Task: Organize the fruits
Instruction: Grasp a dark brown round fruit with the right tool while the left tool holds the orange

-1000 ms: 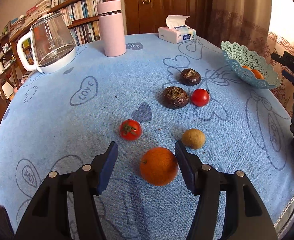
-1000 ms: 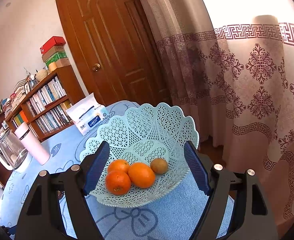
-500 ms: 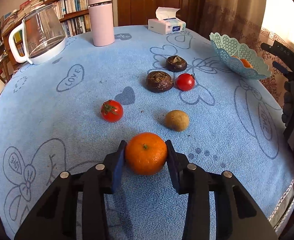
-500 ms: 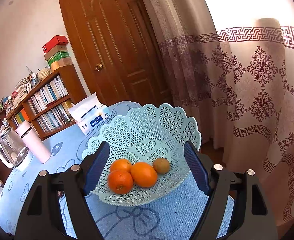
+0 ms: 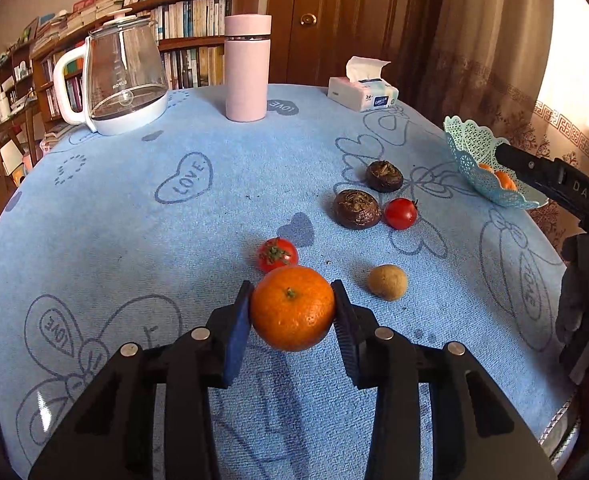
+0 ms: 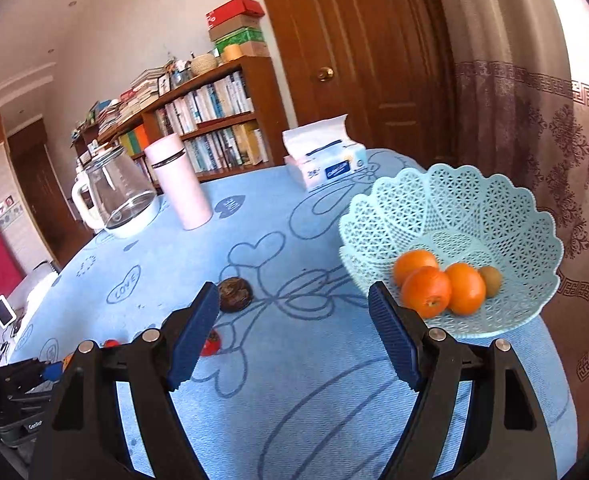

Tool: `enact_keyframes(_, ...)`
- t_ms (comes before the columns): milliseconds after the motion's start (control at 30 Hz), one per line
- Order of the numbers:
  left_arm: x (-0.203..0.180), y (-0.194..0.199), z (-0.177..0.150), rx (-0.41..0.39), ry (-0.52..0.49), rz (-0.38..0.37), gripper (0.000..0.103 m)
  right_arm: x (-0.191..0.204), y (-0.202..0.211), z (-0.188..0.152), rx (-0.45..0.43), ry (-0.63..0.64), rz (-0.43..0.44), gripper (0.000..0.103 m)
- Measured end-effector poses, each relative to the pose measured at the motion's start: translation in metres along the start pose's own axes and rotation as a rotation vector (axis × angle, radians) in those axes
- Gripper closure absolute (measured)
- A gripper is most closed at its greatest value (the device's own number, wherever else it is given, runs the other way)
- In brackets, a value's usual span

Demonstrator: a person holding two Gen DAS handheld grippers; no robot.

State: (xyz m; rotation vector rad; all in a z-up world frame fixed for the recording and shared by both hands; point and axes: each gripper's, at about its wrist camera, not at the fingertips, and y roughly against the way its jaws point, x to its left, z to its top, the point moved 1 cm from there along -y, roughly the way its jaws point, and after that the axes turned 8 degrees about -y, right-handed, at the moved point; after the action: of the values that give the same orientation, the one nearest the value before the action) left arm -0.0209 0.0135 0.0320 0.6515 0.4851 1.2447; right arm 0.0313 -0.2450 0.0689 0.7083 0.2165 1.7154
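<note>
- The left gripper (image 5: pixel 293 312) had matte black plastic arms with four round silver screw heads across them.
- Its fingers carried dark blue ribbed pads (image 5: pixel 238 332).
- The right gripper (image 6: pixel 294 334), at the bottom of its own view, matched: black arms, silver screws, blue ribbed pads (image 6: pixel 394 340).
- At the right edge of the left view, its black body bore pale letters "DAS".
- Below it sat a dark grey glove (image 5: pixel 578 312).

Left tool (image 5: pixel 292 308) clamped tight; right tool (image 6: pixel 294 336) wide apart.
</note>
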Motion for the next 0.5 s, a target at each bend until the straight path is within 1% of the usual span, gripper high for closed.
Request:
enact_keyframes(100,0.002,0.002,0.001,-0.013,-0.001,-0.007,0.064,0.023,-0.013,-0.006,0.066,0.029,0.060,0.025)
enact_keyframes(167,0.004,0.004,0.002,-0.021,0.003,-0.014,0.064,0.036,-0.024,-0.008,0.105,0.055,0.081,0.026)
enact_keyframes(233,0.007,0.005,0.002,-0.029,0.010,-0.020,0.064,0.052,-0.036,-0.011,0.146,0.091,0.104,0.032)
enact_keyframes(333,0.013,0.007,0.002,-0.038,0.027,-0.026,0.064,0.079,-0.057,-0.018,0.214,0.182,0.137,0.042)
enact_keyframes(400,0.016,0.007,0.001,-0.037,0.039,-0.029,0.064,0.096,-0.071,-0.026,0.258,0.244,0.146,0.051)
enact_keyframes(500,0.019,0.004,0.000,-0.027,0.040,-0.031,0.064,0.116,-0.090,-0.035,0.304,0.320,0.141,0.057)
